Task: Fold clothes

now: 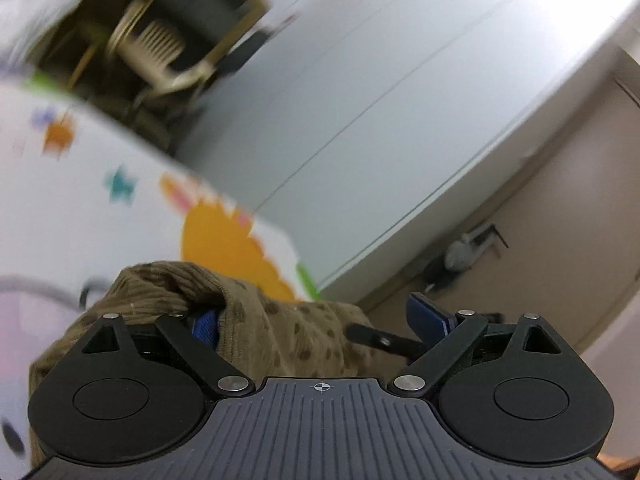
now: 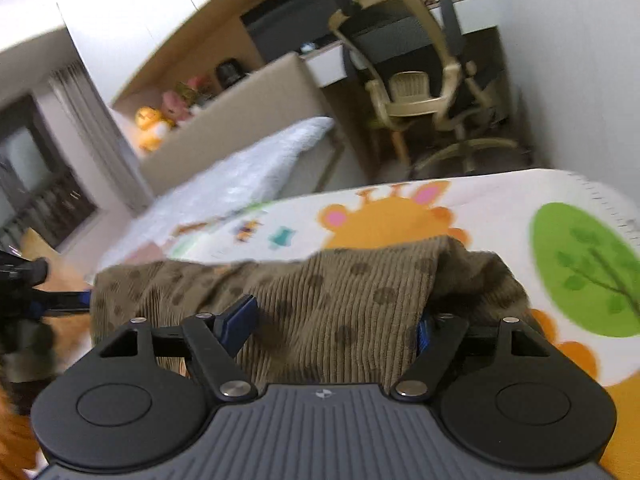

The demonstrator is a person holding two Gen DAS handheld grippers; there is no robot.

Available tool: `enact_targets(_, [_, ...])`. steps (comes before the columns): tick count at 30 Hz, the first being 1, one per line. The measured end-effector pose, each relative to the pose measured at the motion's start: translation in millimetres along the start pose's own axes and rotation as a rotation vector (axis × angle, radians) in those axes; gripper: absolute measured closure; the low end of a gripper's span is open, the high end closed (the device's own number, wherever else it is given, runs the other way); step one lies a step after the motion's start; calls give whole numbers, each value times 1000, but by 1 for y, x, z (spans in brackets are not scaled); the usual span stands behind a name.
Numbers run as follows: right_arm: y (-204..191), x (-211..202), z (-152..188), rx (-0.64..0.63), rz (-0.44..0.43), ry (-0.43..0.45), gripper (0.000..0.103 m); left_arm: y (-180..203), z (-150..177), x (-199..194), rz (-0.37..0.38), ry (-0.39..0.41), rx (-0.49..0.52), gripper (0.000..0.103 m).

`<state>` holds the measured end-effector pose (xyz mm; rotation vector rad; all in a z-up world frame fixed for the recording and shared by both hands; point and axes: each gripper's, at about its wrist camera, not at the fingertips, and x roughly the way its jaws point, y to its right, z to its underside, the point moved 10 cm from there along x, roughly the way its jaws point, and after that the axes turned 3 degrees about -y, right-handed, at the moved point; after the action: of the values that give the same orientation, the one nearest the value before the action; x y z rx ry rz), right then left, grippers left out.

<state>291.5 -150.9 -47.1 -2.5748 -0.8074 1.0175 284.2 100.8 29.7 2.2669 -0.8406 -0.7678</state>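
A brown corduroy garment (image 1: 280, 320) with dark spots lies bunched on a white cartoon-print mat (image 1: 80, 220). My left gripper (image 1: 316, 316) stands wide open. Its left blue finger is tucked under a fold of the cloth, and its right finger hangs free over the mat's edge. In the right wrist view the same garment (image 2: 320, 292) fills the gap of my right gripper (image 2: 332, 320). The jaws stand apart, the left pad sits beside the cloth, and the right pad is half hidden under a fold. The mat (image 2: 500, 208) extends behind it.
A beige office chair (image 2: 420, 80) stands beyond the mat, with a bed with a white blanket (image 2: 248, 176) to its left. Plush toys (image 2: 152, 124) sit on a shelf. A white wardrobe (image 1: 360, 100) and a beige floor (image 1: 540, 240) lie past the mat's edge.
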Motion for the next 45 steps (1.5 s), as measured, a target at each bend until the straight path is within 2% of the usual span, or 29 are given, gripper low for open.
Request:
enact_targets(2, [5, 0, 20, -10, 17, -44, 28, -2, 10, -3, -45, -8, 29, 8])
enact_targets(6, [15, 0, 54, 26, 29, -111, 28, -39, 57, -4, -176, -105, 3, 8])
enact_targets(9, [15, -5, 62, 31, 26, -99, 28, -66, 74, 2, -198, -131, -74, 8])
enact_targets(13, [-8, -19, 55, 23, -58, -73, 28, -66, 80, 17, -159, -129, -100, 8])
enact_targets(16, [-26, -43, 43, -17, -121, -21, 28, -36, 72, 13, -35, -104, -85, 8])
enact_targets(18, [-28, -52, 43, -53, -93, -16, 28, -9, 61, -1, 18, -65, -21, 8])
enact_targets(20, [-20, -53, 52, -89, -20, -41, 28, 14, 53, -15, 52, -32, 42, 8])
enact_targets(23, [0, -56, 68, -123, 107, -81, 28, 22, 49, -32, 4, -15, 122, 8])
enact_targets(25, [10, -61, 66, -112, 148, -70, 25, 12, 50, -40, -70, -14, 141, 8])
enact_targets(27, [8, -65, 51, -96, 143, -20, 18, 0, 49, -48, -129, -8, 129, 8])
enact_targets(29, [-4, -60, 31, -109, 116, 34, 17, -7, 44, -48, -156, 3, 103, 7])
enact_targets(31, [-24, -47, 11, -138, 76, 88, 17, -7, 36, -36, -156, 14, 98, 7])
enact_targets(32, [-31, -35, 8, -169, 79, 88, 17, -5, 30, -24, -148, 20, 96, 7])
enact_targets(34, [-38, -6, 12, -252, 118, 50, 15, -4, 23, 4, -133, 23, 79, 6])
enact_targets(35, [-42, 9, 14, -293, 137, 31, 14, -10, 24, 17, -159, 13, 78, 5])
enact_targets(38, [-48, 47, 24, -417, 196, -35, 12, -42, 35, 53, -313, -37, 109, 5])
enact_targets(40, [-41, 45, 40, -469, 218, -69, 10, -62, 48, 66, -398, -91, 137, 5])
enact_targets(42, [-29, 31, 54, -489, 251, -94, 2, -66, 59, 69, -439, -126, 205, 5])
enact_targets(45, [-6, 3, 66, -436, 294, -114, 0, -62, 69, 68, -504, -165, 334, 5])
